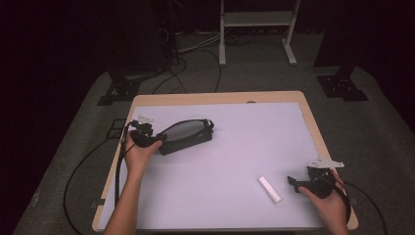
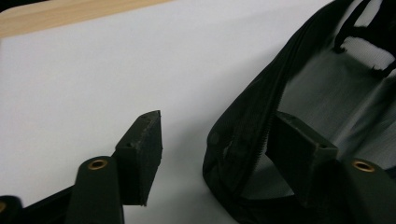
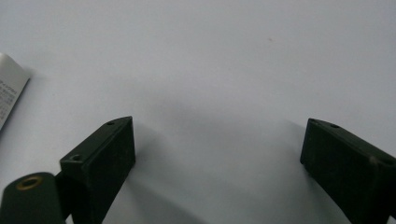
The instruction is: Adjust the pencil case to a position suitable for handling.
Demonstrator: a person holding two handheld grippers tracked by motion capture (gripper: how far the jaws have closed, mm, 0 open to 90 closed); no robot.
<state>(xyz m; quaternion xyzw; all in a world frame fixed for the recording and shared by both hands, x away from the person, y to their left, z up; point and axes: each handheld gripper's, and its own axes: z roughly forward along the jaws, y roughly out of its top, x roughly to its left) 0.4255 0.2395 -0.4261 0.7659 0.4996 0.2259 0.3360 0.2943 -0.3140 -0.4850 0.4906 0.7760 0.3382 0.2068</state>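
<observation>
Straddling the zippered rim of the open black pouch [image 1: 186, 135] at the table's [image 1: 220, 205] left, the left gripper [image 2: 212, 140] is held with jaws apart, one inside, one outside. The right gripper [image 1: 296, 183] is spread wide over bare tabletop, and a small white box [image 1: 269, 189] is seen just beside it.

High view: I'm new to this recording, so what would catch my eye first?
The black pouch lies unzipped at the table's left, and the left gripper straddles its rim, one jaw inside. A small white stick lies near the front right, beside the open right gripper.
</observation>
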